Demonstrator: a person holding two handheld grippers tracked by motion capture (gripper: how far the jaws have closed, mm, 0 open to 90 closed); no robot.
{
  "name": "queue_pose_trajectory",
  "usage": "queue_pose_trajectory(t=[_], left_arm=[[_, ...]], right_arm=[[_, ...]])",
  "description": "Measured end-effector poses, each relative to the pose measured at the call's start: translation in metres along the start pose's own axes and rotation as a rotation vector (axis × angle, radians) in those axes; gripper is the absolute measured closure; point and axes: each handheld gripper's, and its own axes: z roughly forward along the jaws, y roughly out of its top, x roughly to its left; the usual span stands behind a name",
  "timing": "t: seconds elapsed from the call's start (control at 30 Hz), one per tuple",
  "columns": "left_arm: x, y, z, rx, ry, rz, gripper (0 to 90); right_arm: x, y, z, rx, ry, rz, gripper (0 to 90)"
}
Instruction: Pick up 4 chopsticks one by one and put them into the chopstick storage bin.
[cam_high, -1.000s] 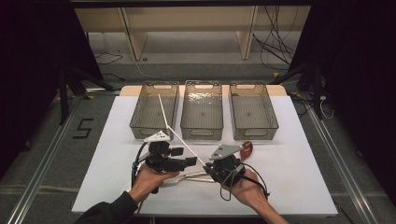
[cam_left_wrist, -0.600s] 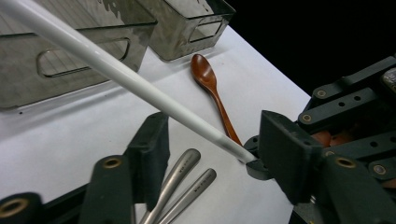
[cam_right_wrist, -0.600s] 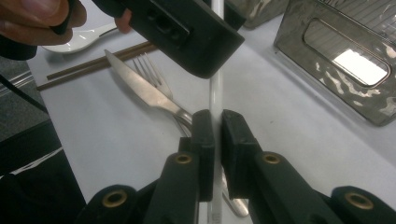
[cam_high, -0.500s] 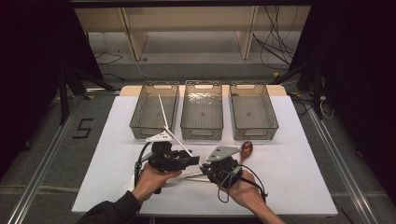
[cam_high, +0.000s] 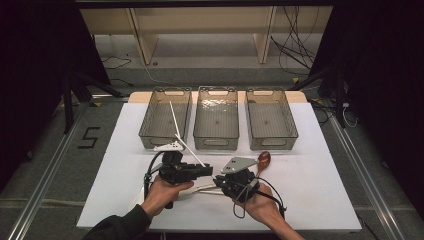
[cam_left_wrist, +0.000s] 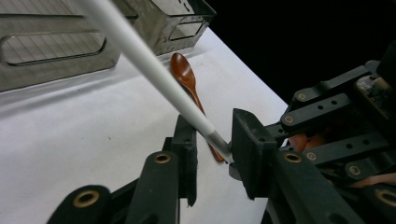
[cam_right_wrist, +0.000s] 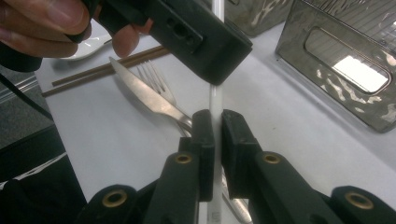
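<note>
A long white stick (cam_high: 181, 131) slants up from between my two grippers toward the left bin (cam_high: 150, 134). My right gripper (cam_right_wrist: 217, 119) is shut on the stick's (cam_right_wrist: 216, 100) lower part. In the high view this right gripper (cam_high: 222, 180) sits in a hand near the table's front. My left gripper (cam_left_wrist: 210, 128) is open, and the stick (cam_left_wrist: 154, 70) passes through the gap between its jaws. From above, the left gripper (cam_high: 204, 171) lies just left of the right one. A brown wooden spoon (cam_left_wrist: 184, 74) lies on the white table beyond them.
Three clear bins stand in a row at the back: left, middle (cam_high: 216, 144) and right (cam_high: 272, 144). Near the front, a knife (cam_right_wrist: 140, 88), a fork (cam_right_wrist: 156, 79) and brown chopsticks (cam_right_wrist: 107, 67) lie on the table. A hand (cam_right_wrist: 42, 21) holds the left gripper close above my right jaws.
The right gripper has shifted a little left toward the left gripper. The stick's lower end moved with it, so the stick stands steeper.
</note>
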Motion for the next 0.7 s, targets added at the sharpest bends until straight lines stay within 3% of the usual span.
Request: queue_pose_trajectory(t=[0.37,0.57,0.7], left_arm=[[0.0,0.004,-0.004,-0.002,-0.078,-0.038,82.8],[-0.007,0.008,-0.006,0.024,-0.056,0.017,83.9],[-0.004,0.014,-0.013,0.024,-0.031,0.029,84.0]], right_arm=[[0.002,-0.001,0.0,-0.028,0.014,0.004,84.4],[0.0,-0.003,-0.001,-0.031,0.034,0.016,81.2],[-0.005,-0.005,-0.006,-0.028,0.05,0.032,70.3]])
